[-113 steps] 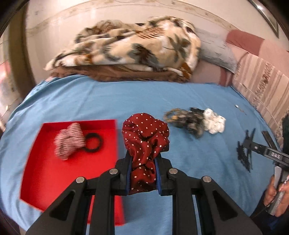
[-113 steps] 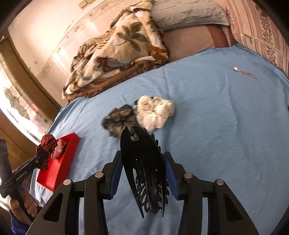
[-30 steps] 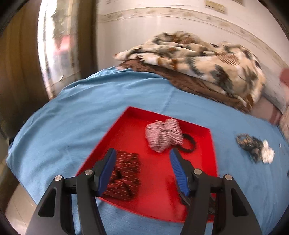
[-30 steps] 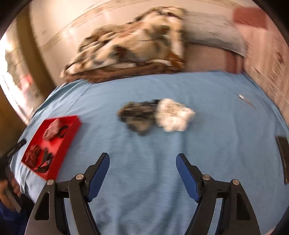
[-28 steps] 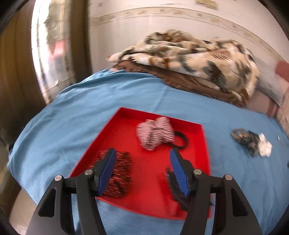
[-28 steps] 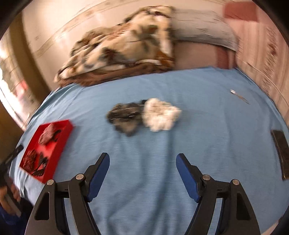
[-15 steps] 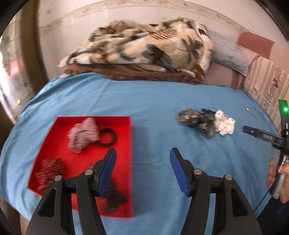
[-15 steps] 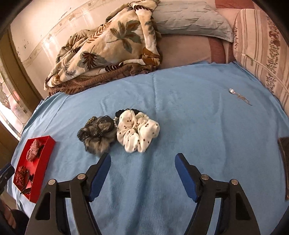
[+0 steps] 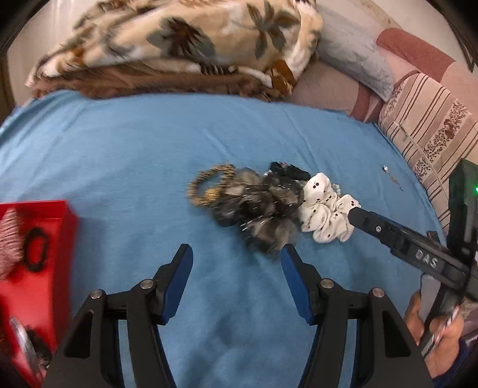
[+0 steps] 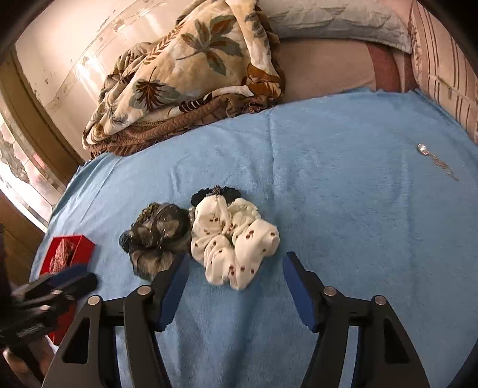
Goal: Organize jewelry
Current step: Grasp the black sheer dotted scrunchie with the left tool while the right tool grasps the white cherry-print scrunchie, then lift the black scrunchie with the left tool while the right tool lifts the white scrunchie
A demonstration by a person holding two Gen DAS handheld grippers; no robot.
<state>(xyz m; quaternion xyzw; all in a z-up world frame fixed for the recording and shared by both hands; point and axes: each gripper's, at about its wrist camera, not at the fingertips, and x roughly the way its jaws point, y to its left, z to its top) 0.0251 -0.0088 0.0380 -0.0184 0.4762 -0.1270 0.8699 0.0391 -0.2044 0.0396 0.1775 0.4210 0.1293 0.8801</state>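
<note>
A white dotted scrunchie [image 10: 233, 241] lies on the blue bedsheet beside a dark grey scrunchie [image 10: 156, 235], with a black hair piece [image 10: 216, 191] behind them. My right gripper [image 10: 236, 270] is open and empty, just in front of the white scrunchie. My left gripper [image 9: 236, 262] is open and empty, in front of the dark grey scrunchie [image 9: 263, 212] and a gold-brown band [image 9: 209, 185]. The white scrunchie [image 9: 324, 213] shows there too. The red tray [image 9: 44, 253] at the left holds a striped scrunchie [image 9: 9, 238] and a black ring [image 9: 35, 249].
A small silver earring [image 10: 433, 158] lies on the sheet at the far right. A folded floral blanket [image 10: 191, 68] and pillows [image 10: 334, 18] lie along the head of the bed. The right gripper's arm [image 9: 403, 238] reaches in from the right.
Both grippers have let go of their pieces in the red tray and have moved right, closer to the scrunchie pile. Both stay open.
</note>
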